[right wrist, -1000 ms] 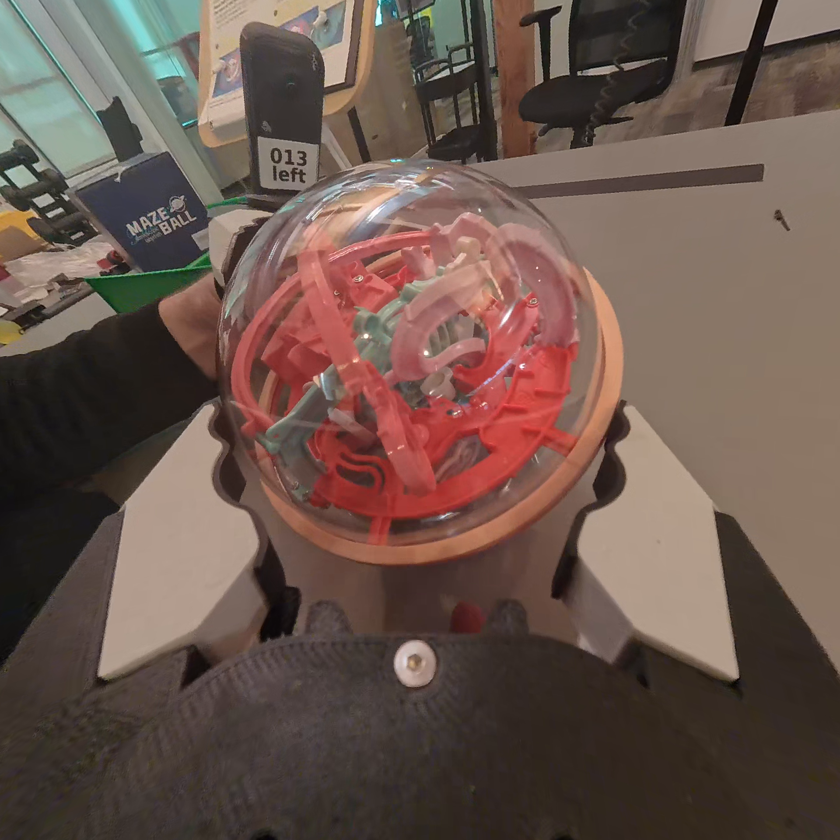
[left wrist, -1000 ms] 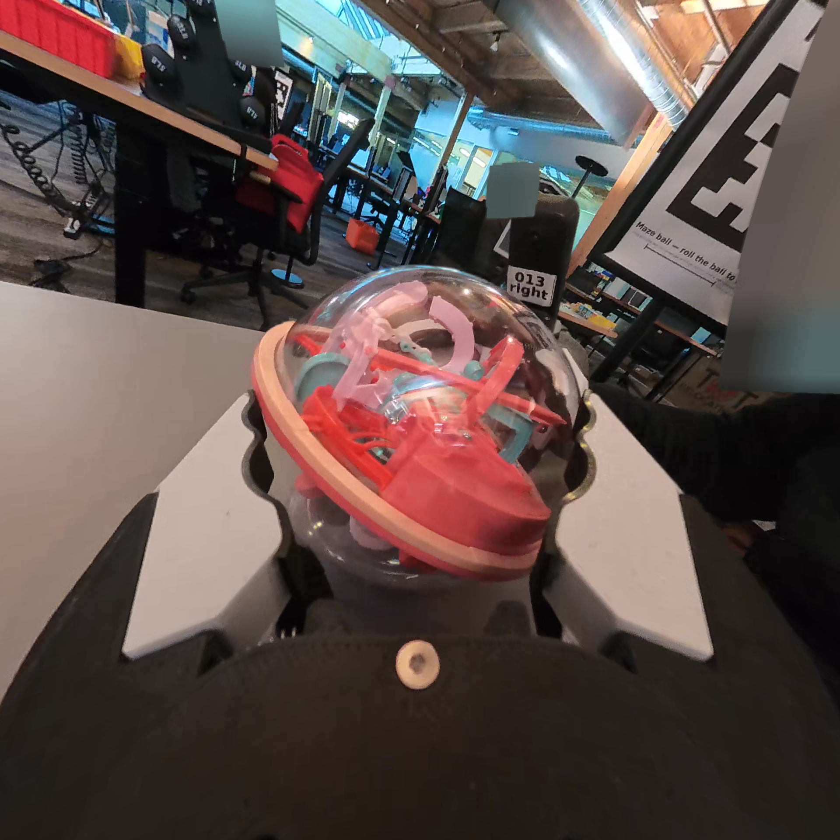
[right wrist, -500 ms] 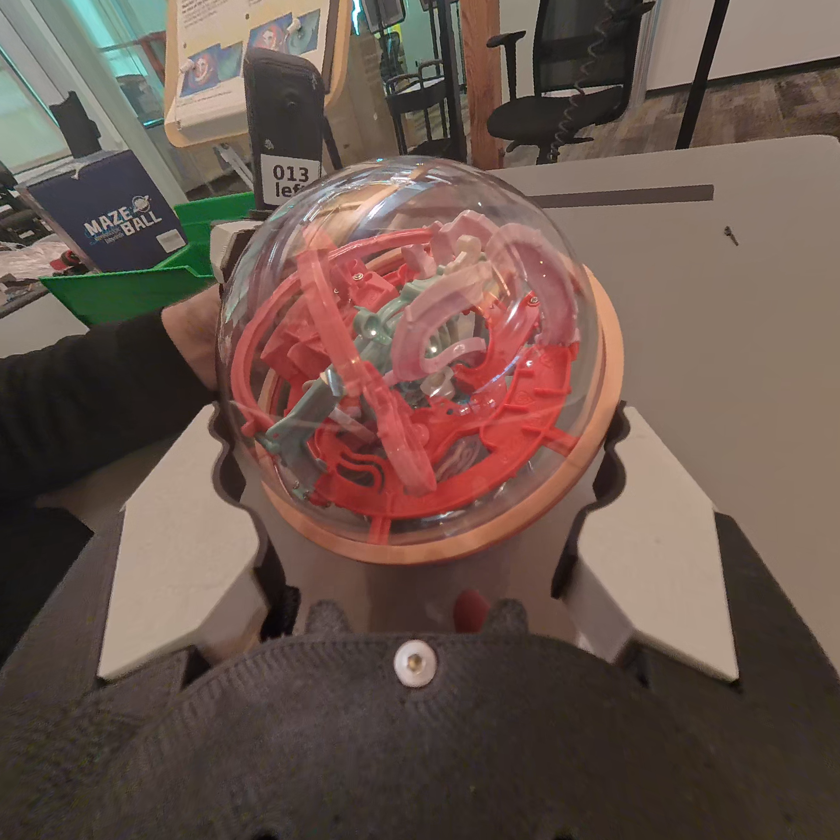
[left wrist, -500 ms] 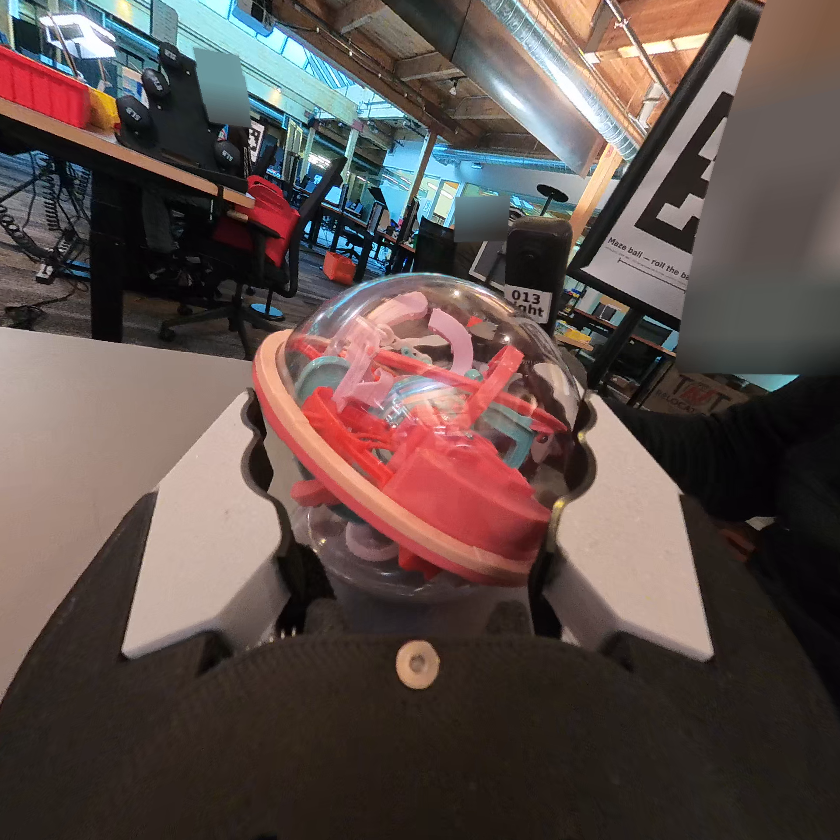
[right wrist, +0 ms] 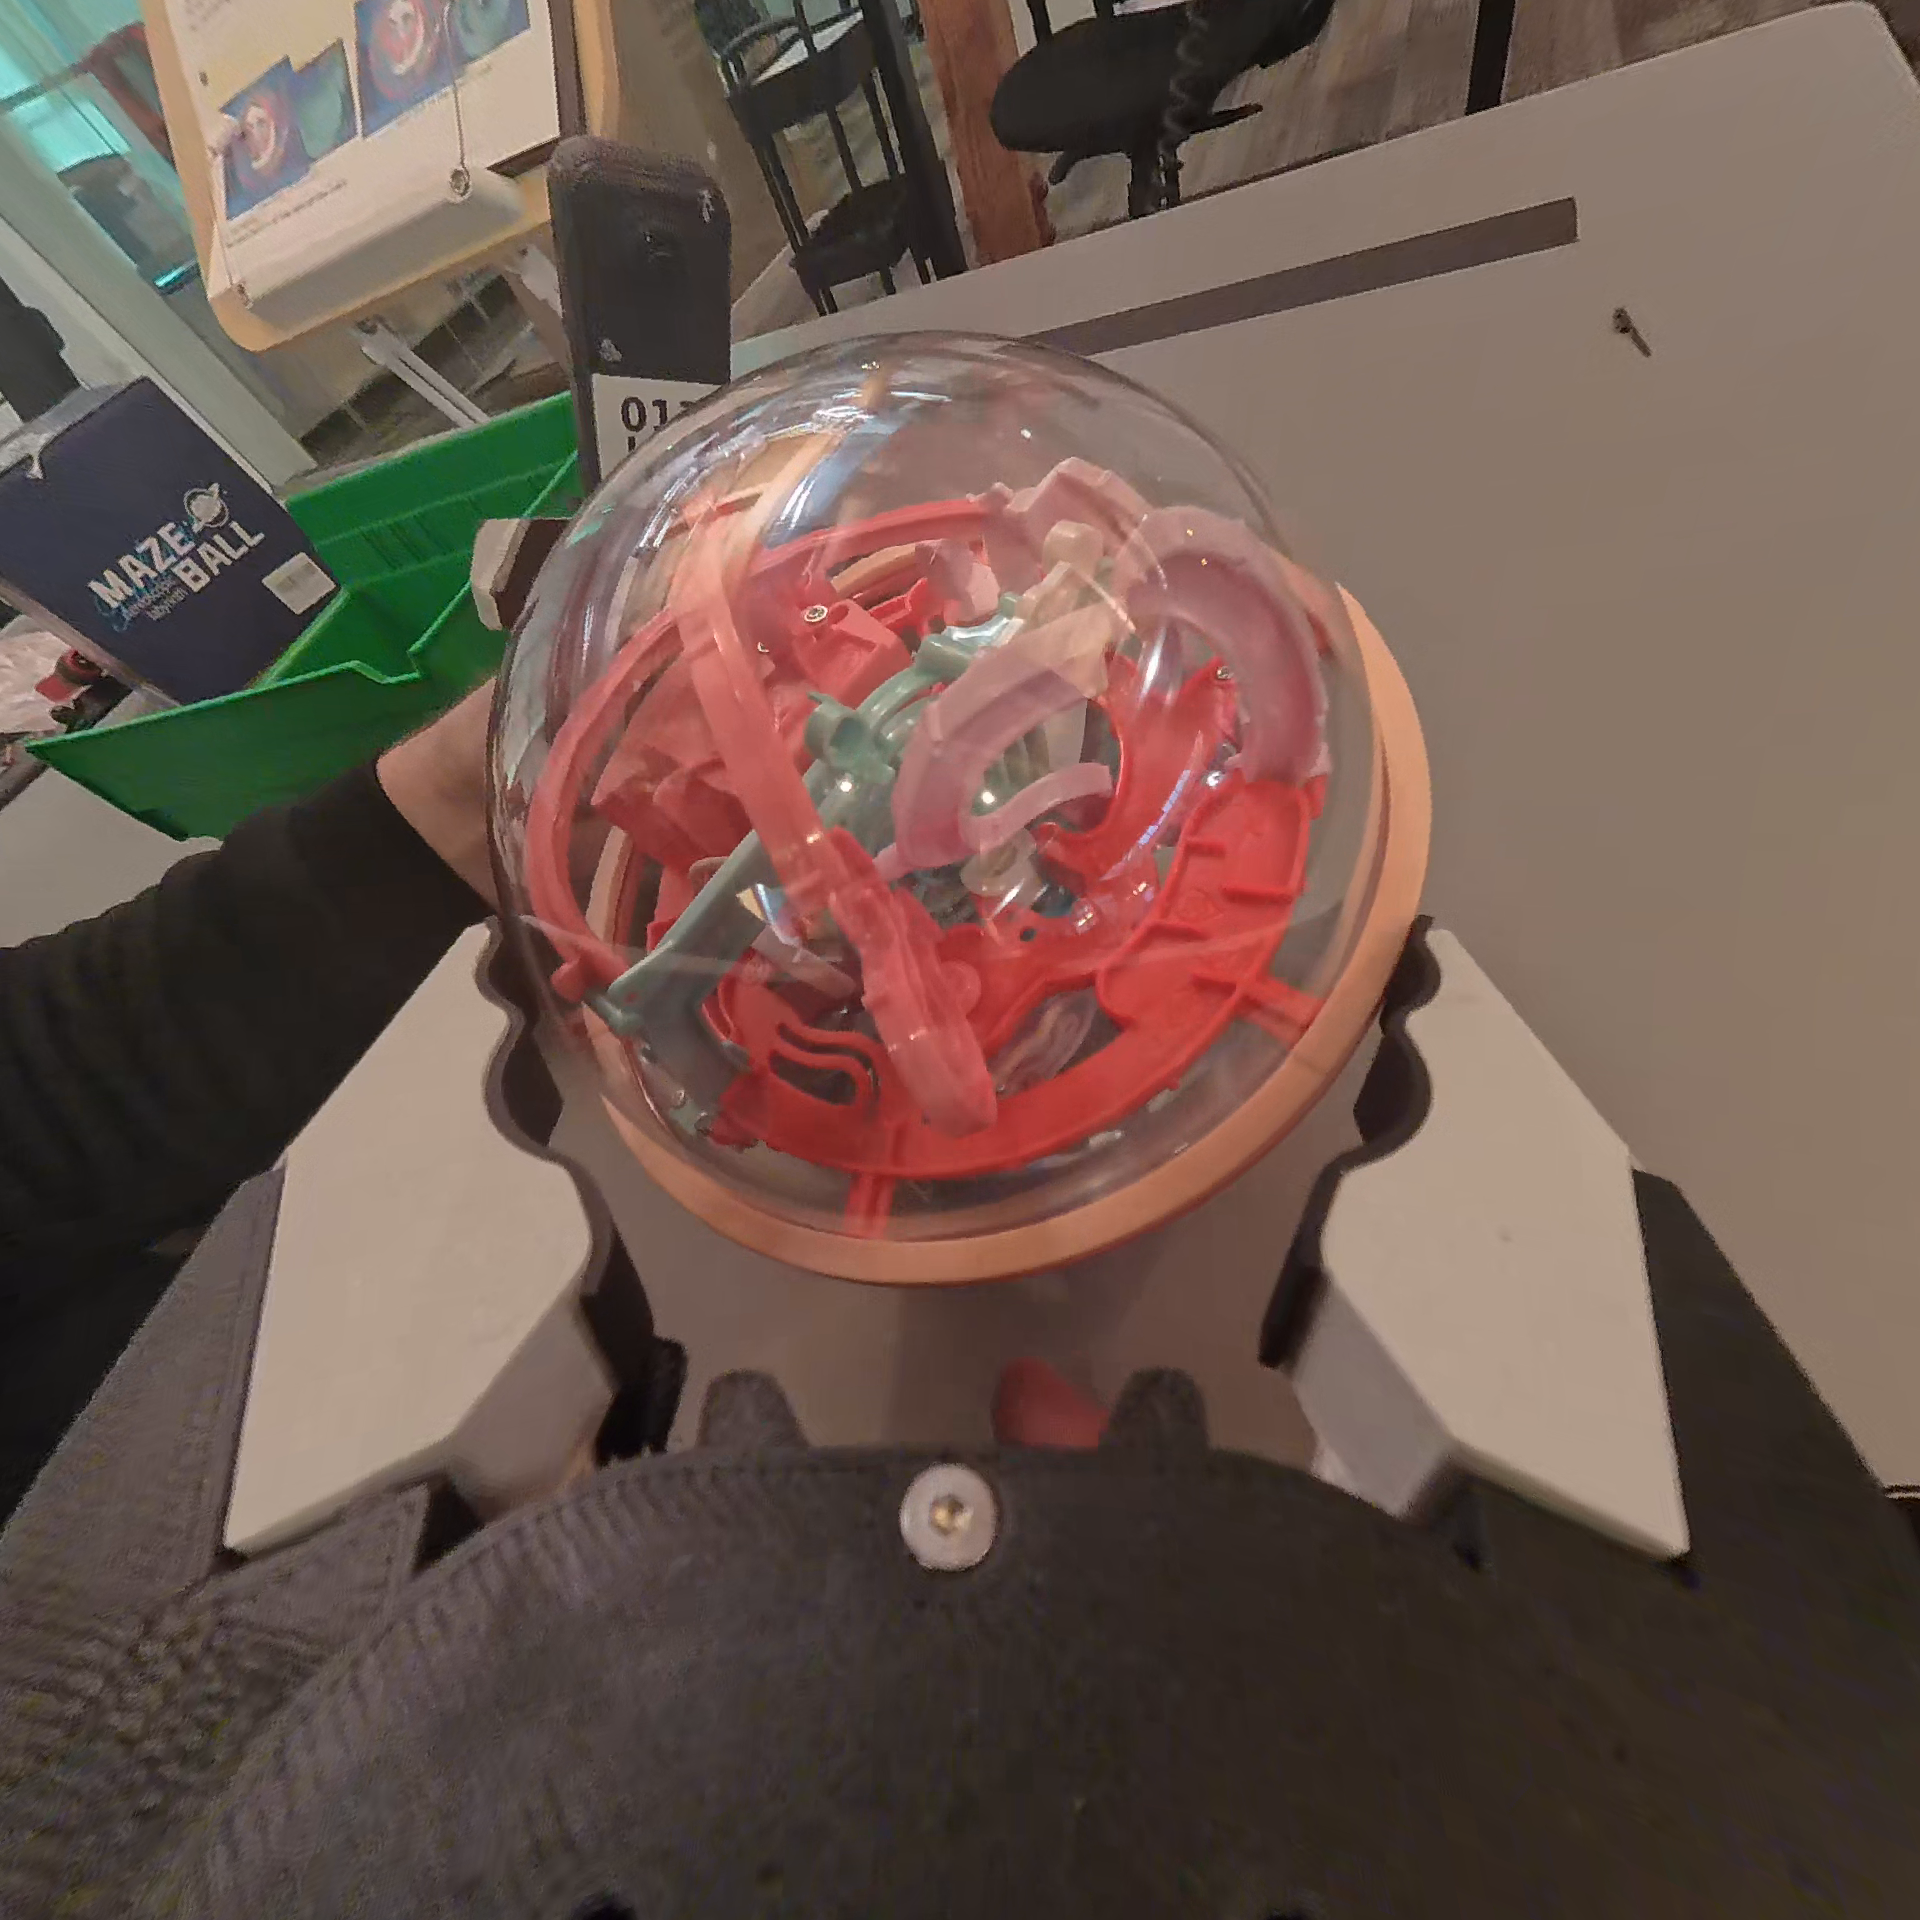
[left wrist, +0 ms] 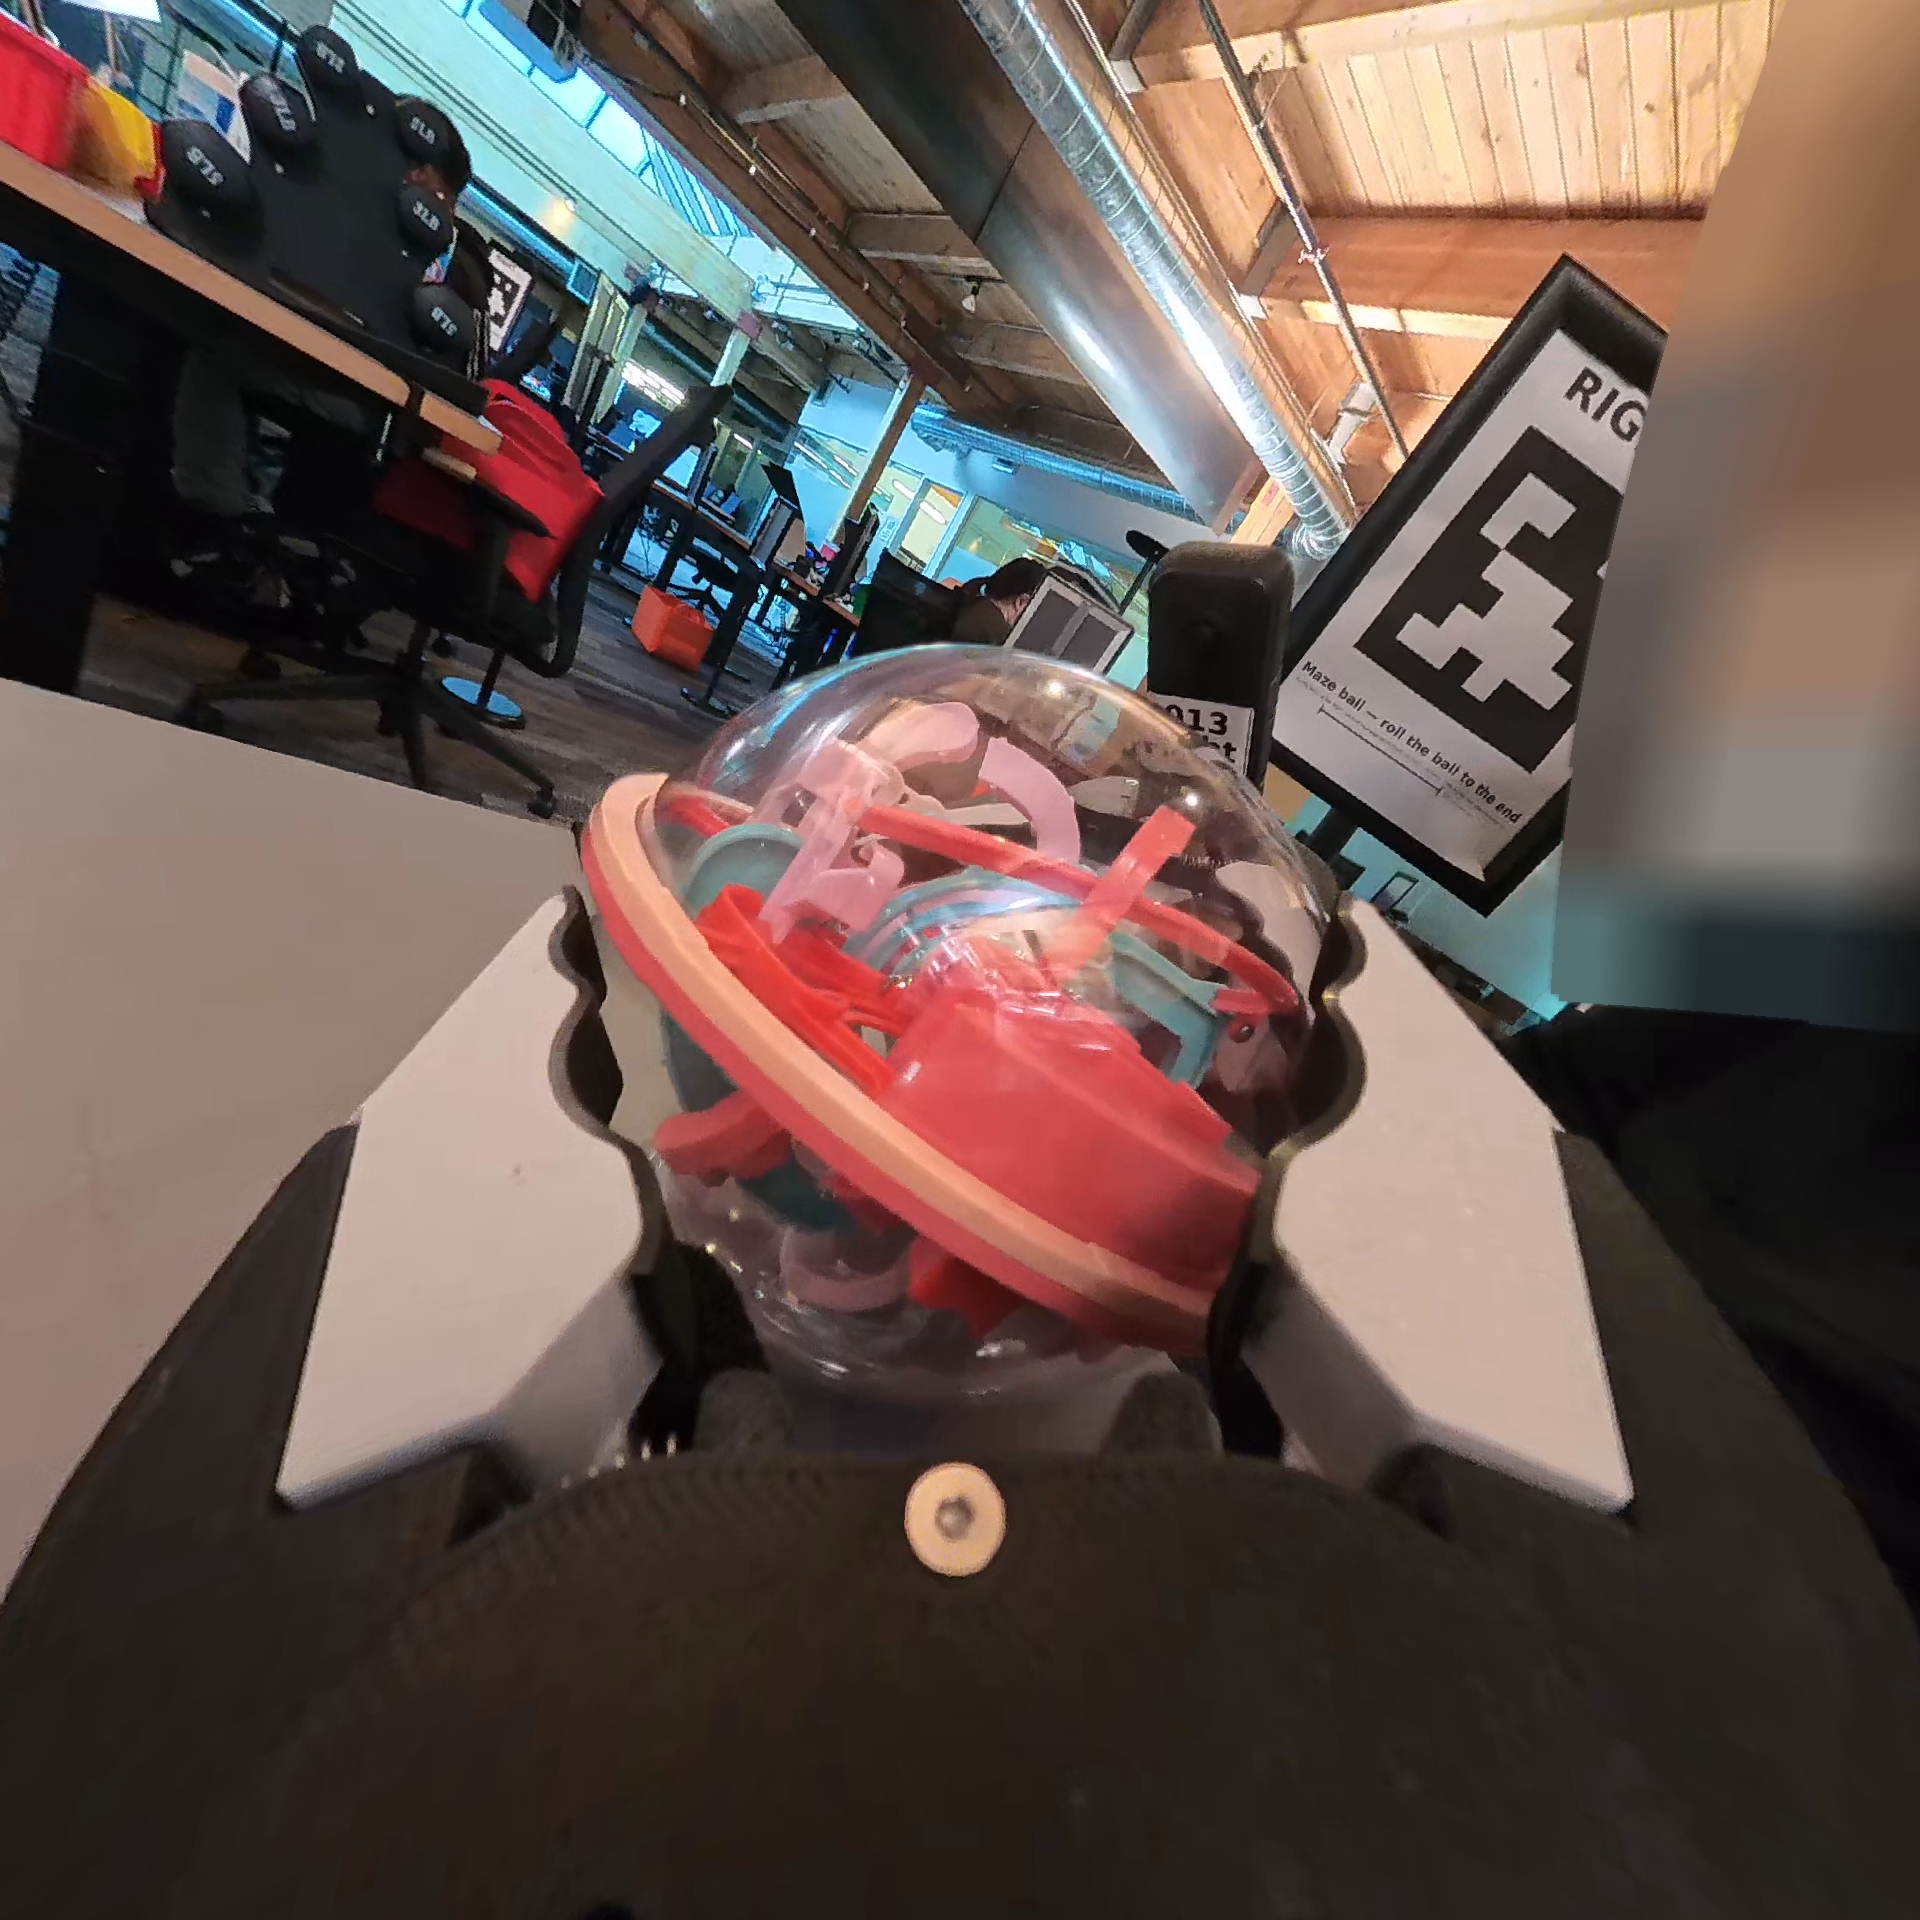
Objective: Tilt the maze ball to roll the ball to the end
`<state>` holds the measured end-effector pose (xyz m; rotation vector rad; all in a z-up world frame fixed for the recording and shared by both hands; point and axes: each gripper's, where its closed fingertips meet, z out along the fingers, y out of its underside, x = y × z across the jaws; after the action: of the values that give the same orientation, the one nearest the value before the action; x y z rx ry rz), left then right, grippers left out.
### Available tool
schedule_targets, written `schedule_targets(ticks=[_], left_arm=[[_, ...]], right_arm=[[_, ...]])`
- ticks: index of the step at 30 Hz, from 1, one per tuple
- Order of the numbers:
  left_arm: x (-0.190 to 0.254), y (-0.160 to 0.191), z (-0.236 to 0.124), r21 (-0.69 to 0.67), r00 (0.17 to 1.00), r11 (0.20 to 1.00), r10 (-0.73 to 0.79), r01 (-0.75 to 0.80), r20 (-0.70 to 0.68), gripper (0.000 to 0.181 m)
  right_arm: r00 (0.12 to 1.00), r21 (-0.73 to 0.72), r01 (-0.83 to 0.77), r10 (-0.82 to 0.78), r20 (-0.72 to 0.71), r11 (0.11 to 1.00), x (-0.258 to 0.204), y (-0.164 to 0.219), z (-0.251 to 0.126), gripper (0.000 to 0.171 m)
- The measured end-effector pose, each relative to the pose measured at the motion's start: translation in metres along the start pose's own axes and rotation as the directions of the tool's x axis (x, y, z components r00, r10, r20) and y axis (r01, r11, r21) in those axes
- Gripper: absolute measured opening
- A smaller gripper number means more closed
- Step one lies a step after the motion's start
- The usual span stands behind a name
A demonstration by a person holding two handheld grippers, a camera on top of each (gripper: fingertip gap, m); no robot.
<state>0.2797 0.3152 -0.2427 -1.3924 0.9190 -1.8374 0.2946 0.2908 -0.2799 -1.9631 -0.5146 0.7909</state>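
The maze ball (left wrist: 966, 1039) is a clear sphere with red, pink and teal tracks inside and a pale orange ring around its middle. It is held above the grey table between both grippers. My left gripper (left wrist: 956, 935) is shut on it, white fingers (left wrist: 447, 1164) pressing its sides, ring slanting down to the right. My right gripper (right wrist: 956, 935) is shut on the same maze ball (right wrist: 935, 779) from the opposite side, its dome towards the camera. I cannot pick out the small rolling ball inside. Each view shows the other gripper's black post behind the sphere.
The grey table (right wrist: 1558, 623) lies below, with a dark tape strip (right wrist: 1330, 281) and a small screw (right wrist: 1629, 330). A green bin (right wrist: 312, 665) and a dark blue box (right wrist: 135, 551) stand at the left. A person's dark sleeve (right wrist: 156, 987) reaches in. A marker sign (left wrist: 1455, 644) stands right.
Both grippers have turned the maze ball while keeping hold. The left view has pitched up towards the ceiling and the ring slants more steeply. The right view looks down more, with the bin nearer.
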Motion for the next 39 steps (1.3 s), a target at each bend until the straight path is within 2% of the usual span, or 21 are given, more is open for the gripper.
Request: schedule_targets(ticks=[6,13,39], left_arm=[[0.0032,0.0017,-0.0014,0.006,0.995,0.995,0.1,-0.1,-0.026,0.131],[0.0088,0.0,0.0021,-0.005,0.972,0.973,0.231,-0.232,-0.031,0.131],[0.0076,-0.0029,0.0034,0.02,0.965,0.966,0.259,-0.259,-0.034,0.131]], right_arm=[[0.994,0.069,0.112,-0.111,-0.019,0.991,0.0009,-0.0024,-0.0004,0.155],[0.986,0.122,0.167,-0.165,-0.025,0.978,0.0023,0.0014,0.0002,0.155],[0.982,0.075,0.186,-0.184,-0.031,0.98,0.0068,0.0024,0.0023,0.155]])
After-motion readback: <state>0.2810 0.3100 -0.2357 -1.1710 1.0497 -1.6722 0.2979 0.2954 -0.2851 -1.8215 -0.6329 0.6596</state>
